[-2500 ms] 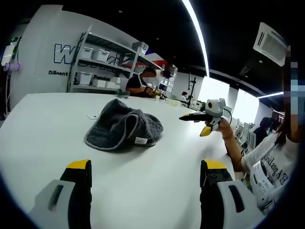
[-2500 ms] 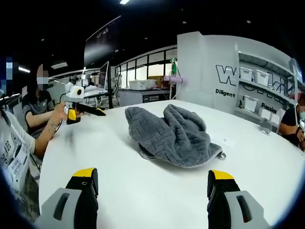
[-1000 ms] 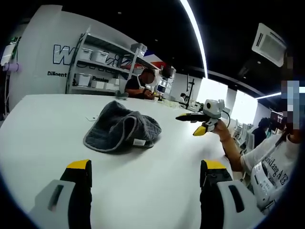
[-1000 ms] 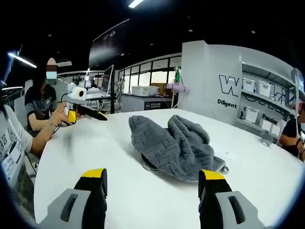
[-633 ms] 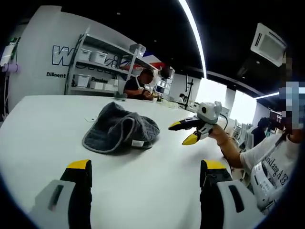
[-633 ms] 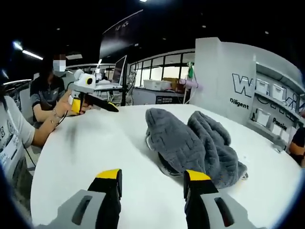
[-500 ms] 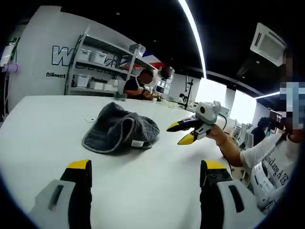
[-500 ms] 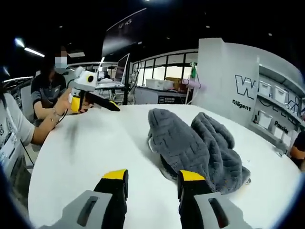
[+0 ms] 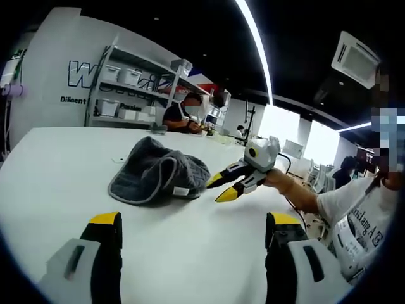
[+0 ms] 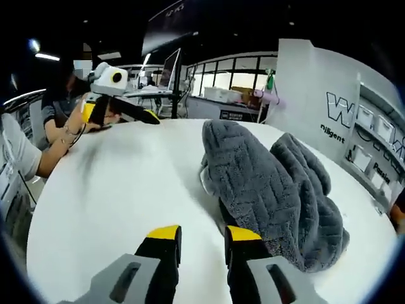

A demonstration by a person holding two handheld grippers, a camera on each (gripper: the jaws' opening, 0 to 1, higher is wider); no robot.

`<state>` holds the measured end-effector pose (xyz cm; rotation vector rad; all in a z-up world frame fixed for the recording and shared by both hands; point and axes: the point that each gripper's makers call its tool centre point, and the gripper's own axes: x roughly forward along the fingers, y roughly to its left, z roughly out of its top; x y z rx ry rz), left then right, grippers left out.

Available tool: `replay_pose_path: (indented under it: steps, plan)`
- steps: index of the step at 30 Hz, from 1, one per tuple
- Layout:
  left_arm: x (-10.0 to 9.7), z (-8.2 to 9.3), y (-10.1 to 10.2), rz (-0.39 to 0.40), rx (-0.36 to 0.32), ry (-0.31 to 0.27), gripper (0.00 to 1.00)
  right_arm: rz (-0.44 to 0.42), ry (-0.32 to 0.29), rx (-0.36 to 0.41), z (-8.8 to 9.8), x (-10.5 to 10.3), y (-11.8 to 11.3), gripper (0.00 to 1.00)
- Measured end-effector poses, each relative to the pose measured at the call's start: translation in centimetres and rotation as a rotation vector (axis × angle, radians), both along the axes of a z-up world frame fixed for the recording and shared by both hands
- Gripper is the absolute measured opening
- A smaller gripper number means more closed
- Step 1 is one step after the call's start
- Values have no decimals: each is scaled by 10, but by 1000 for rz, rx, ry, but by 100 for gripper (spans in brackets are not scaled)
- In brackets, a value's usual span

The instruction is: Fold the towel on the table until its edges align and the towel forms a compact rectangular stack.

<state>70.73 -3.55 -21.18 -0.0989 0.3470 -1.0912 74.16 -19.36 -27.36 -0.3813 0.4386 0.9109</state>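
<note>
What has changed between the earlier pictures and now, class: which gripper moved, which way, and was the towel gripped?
The right gripper has swung in toward the grey towel, and its jaws have narrowed to a small gap; its tips now sit just short of the towel's edge, nothing gripped yet. The left gripper stays back, jaws wide open. The towel lies crumpled as before on the white table.
</note>
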Motion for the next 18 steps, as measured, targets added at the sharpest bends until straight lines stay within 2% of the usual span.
replay_pose_path:
  steps: [2, 6, 12, 18]
  plan:
    - [-1, 2, 0, -3, -3, -4, 99, 2, 25, 19, -3, 4, 3, 31]
    - [0, 3, 2, -2, -8, -7, 99, -13, 55, 3, -11, 15, 3, 30]
    - [0, 4, 1, -5, -11, -7, 98, -75, 115, 59, -19, 35, 2, 29]
    - [-1, 5, 1, -7, -12, -12, 98, -104, 134, 65, -23, 41, -3, 19]
